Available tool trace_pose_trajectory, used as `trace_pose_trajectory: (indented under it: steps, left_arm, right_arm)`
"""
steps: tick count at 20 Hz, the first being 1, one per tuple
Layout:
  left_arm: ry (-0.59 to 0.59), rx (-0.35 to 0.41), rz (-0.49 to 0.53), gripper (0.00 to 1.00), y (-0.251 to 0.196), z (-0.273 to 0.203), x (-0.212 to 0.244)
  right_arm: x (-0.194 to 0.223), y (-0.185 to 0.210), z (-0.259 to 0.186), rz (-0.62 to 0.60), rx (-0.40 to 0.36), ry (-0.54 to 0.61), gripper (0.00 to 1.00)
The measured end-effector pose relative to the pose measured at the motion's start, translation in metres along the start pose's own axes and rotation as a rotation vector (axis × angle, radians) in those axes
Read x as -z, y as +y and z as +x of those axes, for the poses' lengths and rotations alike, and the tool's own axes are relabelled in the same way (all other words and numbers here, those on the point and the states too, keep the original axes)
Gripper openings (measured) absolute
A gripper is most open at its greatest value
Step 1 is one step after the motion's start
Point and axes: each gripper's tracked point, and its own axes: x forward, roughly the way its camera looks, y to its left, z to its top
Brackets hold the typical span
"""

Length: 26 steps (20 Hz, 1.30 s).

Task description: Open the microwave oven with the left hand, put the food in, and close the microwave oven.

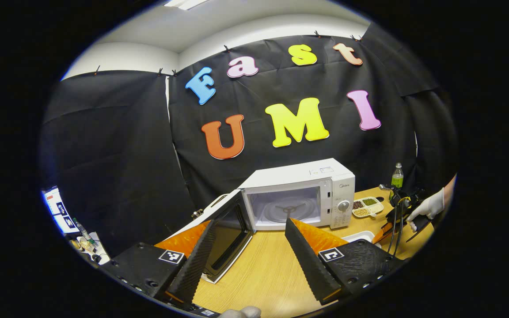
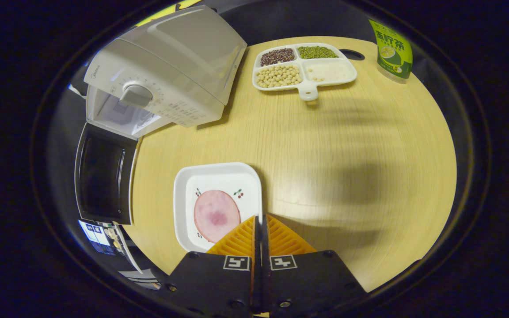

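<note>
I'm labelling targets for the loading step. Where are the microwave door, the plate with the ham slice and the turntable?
microwave door (image 1: 226, 236), left gripper view, dark window.
plate (image 2: 217, 172), right gripper view, far rim.
turntable (image 1: 290, 209), left gripper view, centre hub.

The white microwave oven (image 1: 301, 194) stands on the wooden table, straight ahead of the left gripper's spread jaws. Its dark-windowed door (image 1: 224, 238) is swung fully open, hanging out to the left, with its lower edge reaching down just inside the left jaw. The lit cavity is bare apart from the turntable hub (image 1: 290, 208). A round dial (image 1: 344, 206) sits on the control panel at the right.

The food, a round pink slice of ham (image 2: 217, 215), lies flat on a square white plate (image 2: 184, 198) with small cherry prints. The plate's right rim lies at the tips of the right gripper's closed jaws, with the ham just left of them. From there the microwave oven sits up and to the left, well apart from the plate.
</note>
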Motion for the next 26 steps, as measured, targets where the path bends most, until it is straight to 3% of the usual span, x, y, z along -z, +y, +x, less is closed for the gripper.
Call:
trace_pose_trajectory:
  steps: [4, 8, 15, 20, 26]
  left_arm:
    - [0.012, -0.047, -0.029, 0.94, 0.006, -0.007, -0.003]
    - [0.022, -0.046, -0.045, 0.94, 0.012, -0.010, -0.006]
    - [0.016, 0.057, 0.002, 0.95, 0.016, -0.002, -0.007]
    - [0.023, 0.163, 0.016, 0.95, 0.027, 0.005, 0.004]
    - [0.062, 0.210, -0.007, 0.95, 0.053, 0.003, 0.032]
  right_arm:
    - [0.001, 0.003, 0.000, 0.093, -0.112, -0.020, 0.04]
    - [0.005, 0.014, -0.001, 0.186, -0.208, -0.054, 0.04]
    - [-0.001, 0.065, -0.035, 0.315, -0.298, -0.207, 0.04]
    - [-0.010, 0.137, -0.056, 0.458, -0.424, -0.384, 0.04]
    - [-0.013, 0.206, -0.041, 0.592, -0.440, -0.613, 0.00]
